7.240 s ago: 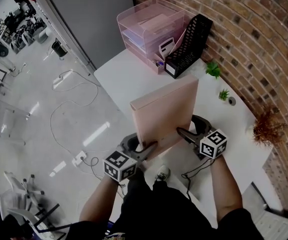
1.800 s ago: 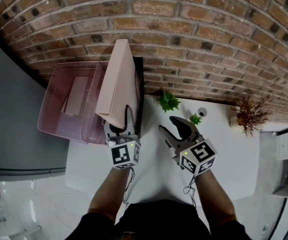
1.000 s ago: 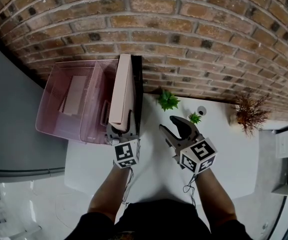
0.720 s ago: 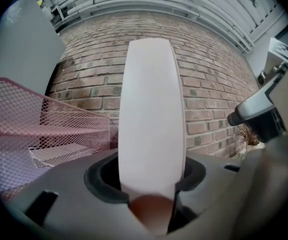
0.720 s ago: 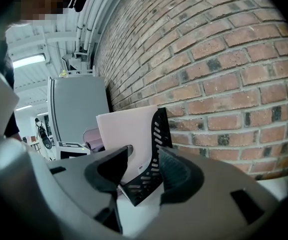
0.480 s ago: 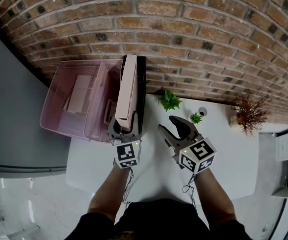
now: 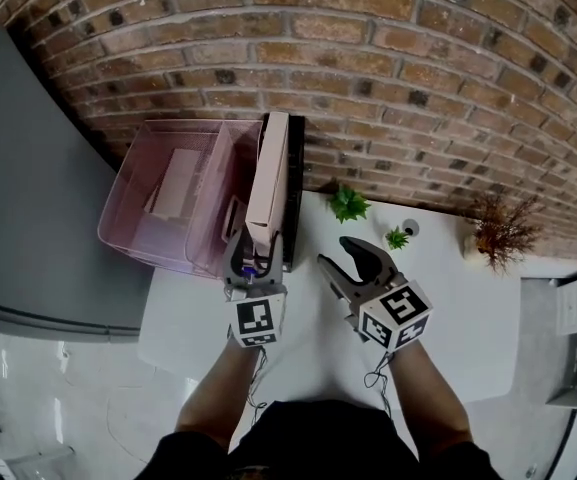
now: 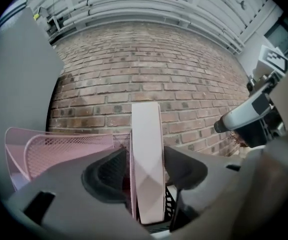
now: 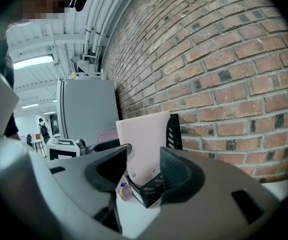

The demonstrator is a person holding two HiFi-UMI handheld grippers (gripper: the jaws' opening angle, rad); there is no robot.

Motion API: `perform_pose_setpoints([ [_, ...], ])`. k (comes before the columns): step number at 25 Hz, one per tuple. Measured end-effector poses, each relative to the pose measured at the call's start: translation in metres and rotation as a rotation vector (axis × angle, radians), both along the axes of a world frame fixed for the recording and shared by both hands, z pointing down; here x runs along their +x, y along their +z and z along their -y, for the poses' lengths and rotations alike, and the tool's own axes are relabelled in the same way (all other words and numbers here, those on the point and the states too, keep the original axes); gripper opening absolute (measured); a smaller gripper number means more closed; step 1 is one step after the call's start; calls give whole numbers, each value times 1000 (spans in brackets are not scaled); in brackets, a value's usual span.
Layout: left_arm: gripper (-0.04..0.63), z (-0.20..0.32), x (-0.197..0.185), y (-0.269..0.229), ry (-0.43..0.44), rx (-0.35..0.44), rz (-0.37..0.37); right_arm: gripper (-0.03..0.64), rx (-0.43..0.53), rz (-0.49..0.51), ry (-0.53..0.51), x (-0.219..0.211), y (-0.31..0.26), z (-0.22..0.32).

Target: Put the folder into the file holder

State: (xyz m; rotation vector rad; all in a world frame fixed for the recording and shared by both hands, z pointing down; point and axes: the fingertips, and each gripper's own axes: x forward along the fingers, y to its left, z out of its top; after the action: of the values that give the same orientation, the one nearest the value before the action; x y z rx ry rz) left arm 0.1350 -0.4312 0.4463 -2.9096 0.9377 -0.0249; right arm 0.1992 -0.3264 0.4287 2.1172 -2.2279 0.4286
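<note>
The pink folder stands upright on its edge inside the black file holder, which sits on the white table with its far end against the brick wall. From my head view I see the folder's top edge running straight away from me toward the bricks, with the holder's dark side showing along its right.

My left gripper is at the near end of the holder. Its jaws have just been opening. In the left gripper view the folder's near edge stands between them, and I read the pads as no longer pressing on it, so the folder stands in the holder on its own.

My right gripper hangs just to the right over bare tabletop, near the holder but apart from it. Its jaws are spread with nothing between them. In the right gripper view the folder and holder show only beyond them.

Touching the holder's left side is a stack of translucent pink trays. To the right along the wall I see a small green plant, a smaller one, and a dried brown plant, all well apart from the grippers.
</note>
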Motion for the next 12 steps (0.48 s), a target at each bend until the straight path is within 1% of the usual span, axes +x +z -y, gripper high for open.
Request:
perform_pose_setpoints([
  [5,222,-14,-19,-19,-8,27,-14,221,22,4,-9,-11,-5,-11],
  [12,222,-45,-45,-39,-34,32,-49,225,37,-9,-43,-28,-11,-33],
])
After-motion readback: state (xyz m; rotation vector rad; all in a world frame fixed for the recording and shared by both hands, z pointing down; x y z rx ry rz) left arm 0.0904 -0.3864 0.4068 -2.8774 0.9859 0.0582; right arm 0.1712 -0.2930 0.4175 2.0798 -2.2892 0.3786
